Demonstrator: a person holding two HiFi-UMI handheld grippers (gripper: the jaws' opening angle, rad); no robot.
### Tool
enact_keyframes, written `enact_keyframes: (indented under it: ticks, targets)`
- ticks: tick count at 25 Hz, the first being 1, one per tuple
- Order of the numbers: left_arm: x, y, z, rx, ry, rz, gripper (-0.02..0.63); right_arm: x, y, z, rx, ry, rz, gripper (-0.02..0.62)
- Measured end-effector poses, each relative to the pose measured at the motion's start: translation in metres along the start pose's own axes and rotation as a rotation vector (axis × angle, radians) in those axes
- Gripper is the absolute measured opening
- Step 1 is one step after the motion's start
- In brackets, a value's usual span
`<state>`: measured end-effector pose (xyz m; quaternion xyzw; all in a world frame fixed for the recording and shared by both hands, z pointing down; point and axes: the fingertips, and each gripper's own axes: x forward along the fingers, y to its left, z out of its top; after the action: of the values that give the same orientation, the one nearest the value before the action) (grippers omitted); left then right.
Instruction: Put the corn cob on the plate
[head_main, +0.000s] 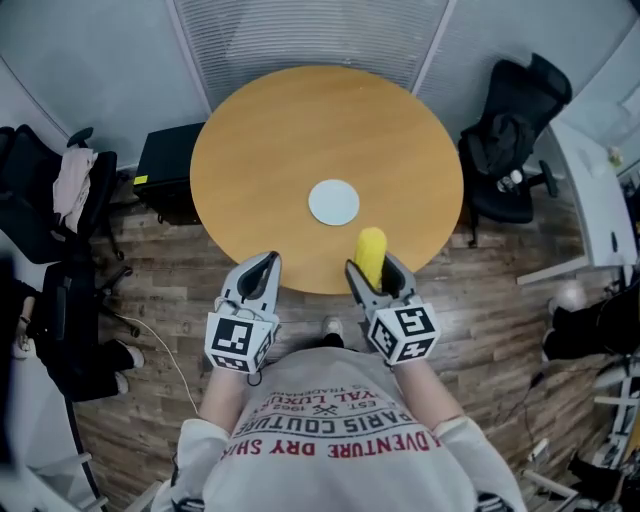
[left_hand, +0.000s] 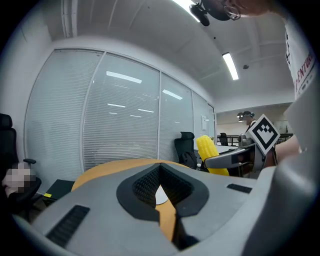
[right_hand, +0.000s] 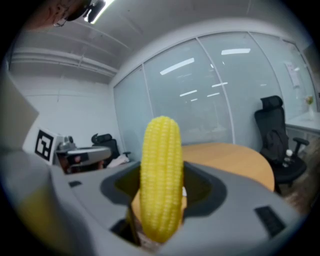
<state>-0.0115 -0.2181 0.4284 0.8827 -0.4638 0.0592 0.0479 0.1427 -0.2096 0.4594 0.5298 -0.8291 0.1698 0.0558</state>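
Pinching bumpy yellow corn cob (right_hand: 160, 175), right tool (head_main: 372, 268); left tool (head_main: 266, 262) pressed together.

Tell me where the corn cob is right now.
In the head view the corn cob is clamped in the right gripper over the table's near edge, just short of the plate.

round wooden worktop (head_main: 300, 130) on plank floor (head_main: 500, 330); black office chair (head_main: 515, 130) just beside its right edge, black box (head_main: 168, 170) near its left, cloth-draped chair (head_main: 60, 190) farther left; slatted blinds (head_main: 300, 35) behind.
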Motion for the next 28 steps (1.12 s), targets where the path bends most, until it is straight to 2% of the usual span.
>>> enact_keyframes:
  ticks: [5,12,20,28]
  targets:
    - [0.059,0.004,0.004,-0.006,0.0,0.059,0.034,0.034,-0.046,0.024,-0.03,0.006,0.057,0.265]
    - [0.104,0.018,-0.007,-0.026,0.029,0.096,0.034,0.079,-0.082,0.026,-0.057,0.06,0.085,0.267]
    - [0.144,0.046,-0.003,0.009,0.036,0.049,0.034,0.14,-0.102,-0.013,-0.016,0.246,0.074,0.265]
    - [0.176,0.087,-0.03,-0.031,0.096,0.037,0.034,0.212,-0.122,-0.08,-0.035,0.464,0.049,0.267]
